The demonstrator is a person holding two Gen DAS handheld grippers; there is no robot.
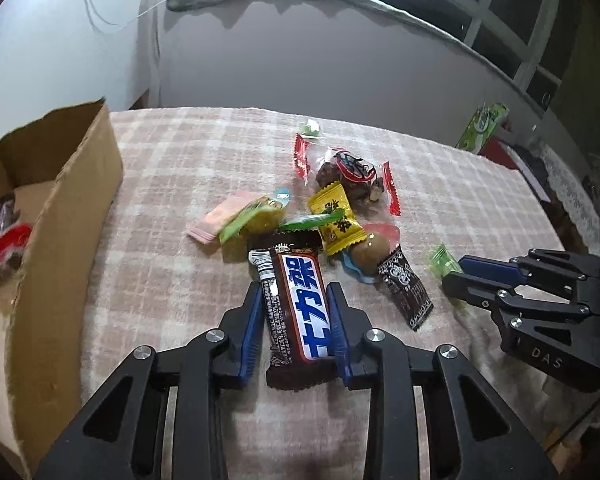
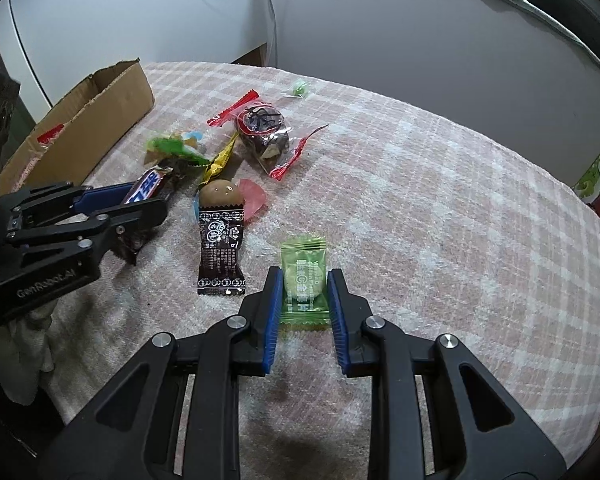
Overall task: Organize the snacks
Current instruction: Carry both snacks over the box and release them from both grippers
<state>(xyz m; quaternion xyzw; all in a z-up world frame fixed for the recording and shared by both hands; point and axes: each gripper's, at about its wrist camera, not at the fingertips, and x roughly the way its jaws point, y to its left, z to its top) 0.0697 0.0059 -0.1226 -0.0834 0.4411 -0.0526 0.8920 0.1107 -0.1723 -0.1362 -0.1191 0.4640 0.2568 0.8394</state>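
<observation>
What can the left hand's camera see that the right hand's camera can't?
Only the left camera shows the pink packet and a second blue bar lying inside the box. Only the right camera shows the printed front of the green candy between the right gripper's pads. Both show the chocolate bar in the left gripper, the yellow candy, the black packet, the box and the checked cloth.

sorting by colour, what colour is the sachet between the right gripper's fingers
Translucent green sachet, clearest in the right wrist view.
</observation>
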